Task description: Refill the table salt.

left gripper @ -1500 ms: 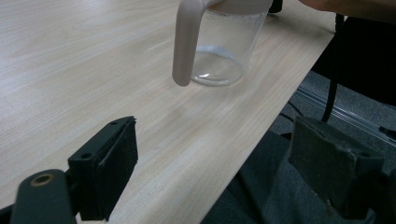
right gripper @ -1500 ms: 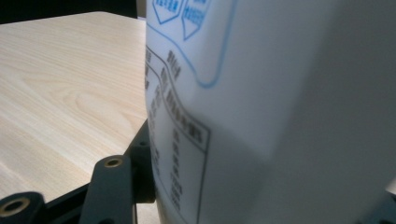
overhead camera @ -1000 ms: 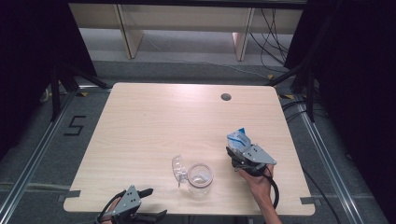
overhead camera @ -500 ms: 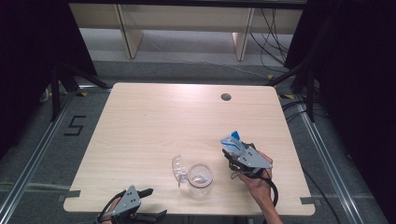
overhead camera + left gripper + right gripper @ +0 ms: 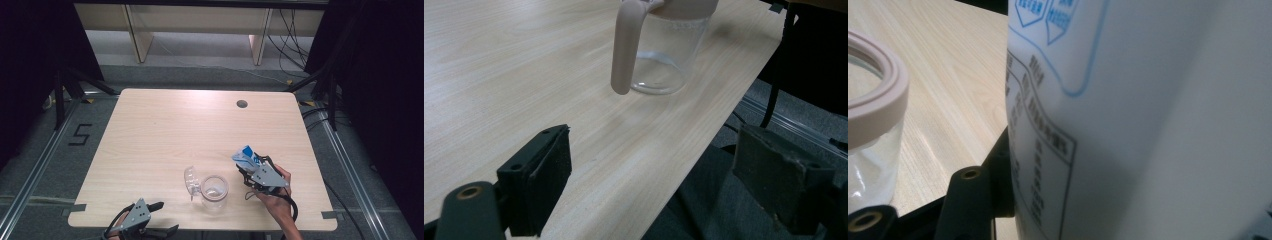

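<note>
- Right gripper (image 5: pixel 253 167): jaws clenched on a white and blue carton (image 5: pixel 244 154). In the right gripper view the carton's printed face (image 5: pixel 1148 125) sits hard against the one black jaw that shows.
- Carton is held off the desk (image 5: pixel 165 130), tilted, top end pointing toward the jug (image 5: pixel 214 190); not touching it.
- Change over the last second: carton and right gripper have come left and toward the near edge, closing on the jug. The gap between them is smaller now; the carton is near the jug's right side, not yet over its mouth.
- Jug: clear, pale rim (image 5: pixel 878 85) and pale handle (image 5: pixel 625 47), upright near the near edge, about mid-width. Position unchanged. It looks empty.
- Left gripper (image 5: pixel 145 222): at the near-left part of the desk edge, jaws released and wide apart, holding nothing. In the left gripper view one jaw hangs over the desk, the other past its edge. It has not moved.
- Judgement: this is the approach for a pour. The carton still needs to travel over the rim before tipping further; the jug is unsteadied, so a knock from the carton could shift it.
</note>
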